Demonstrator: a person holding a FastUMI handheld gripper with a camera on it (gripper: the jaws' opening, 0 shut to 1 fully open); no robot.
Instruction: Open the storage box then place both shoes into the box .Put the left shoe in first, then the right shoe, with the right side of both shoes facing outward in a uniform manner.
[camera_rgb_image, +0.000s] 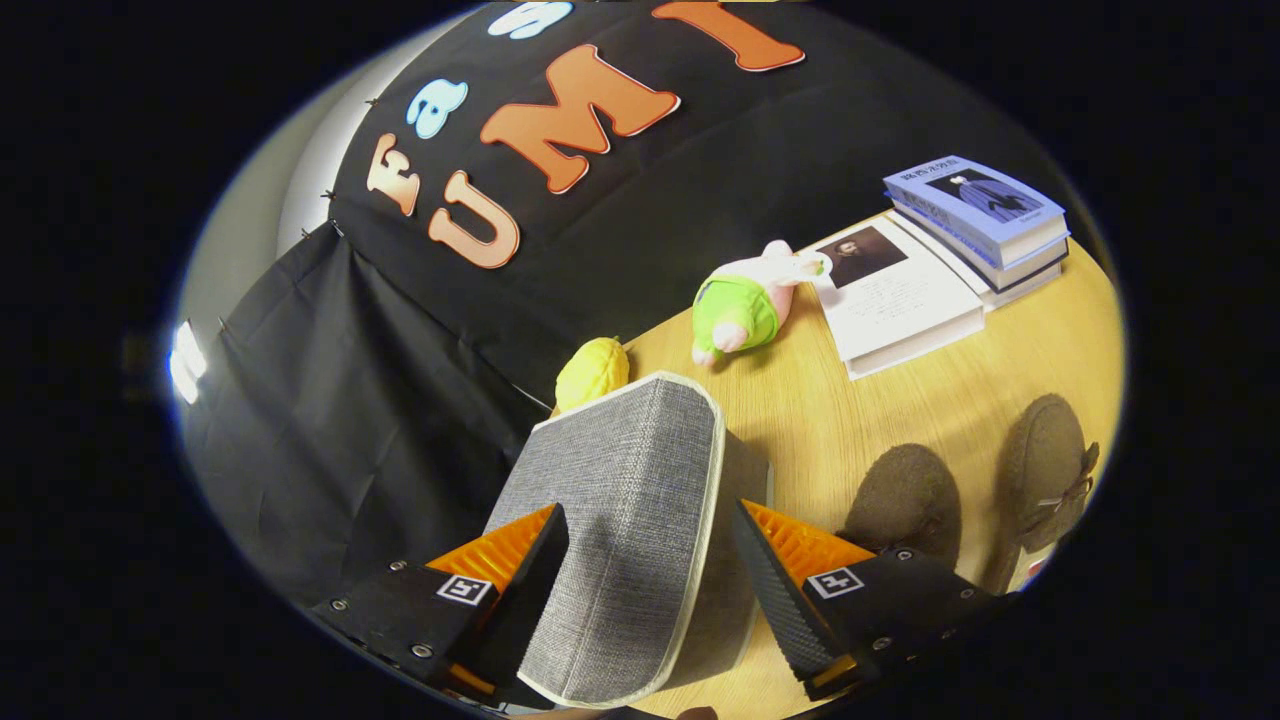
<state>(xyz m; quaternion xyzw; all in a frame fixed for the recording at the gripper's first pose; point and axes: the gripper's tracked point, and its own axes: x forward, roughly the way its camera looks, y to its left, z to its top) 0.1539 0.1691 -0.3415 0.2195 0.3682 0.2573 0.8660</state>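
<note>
I have the gripper with its fingers spread wide on either side of the raised grey fabric lid of the storage box at lower centre; neither finger visibly presses on it, so I judge it released. The two dark shoes lie on the tabletop at lower right, beyond the right finger. With nothing clamping it, the lid could drop shut and block the first shoe.
</note>
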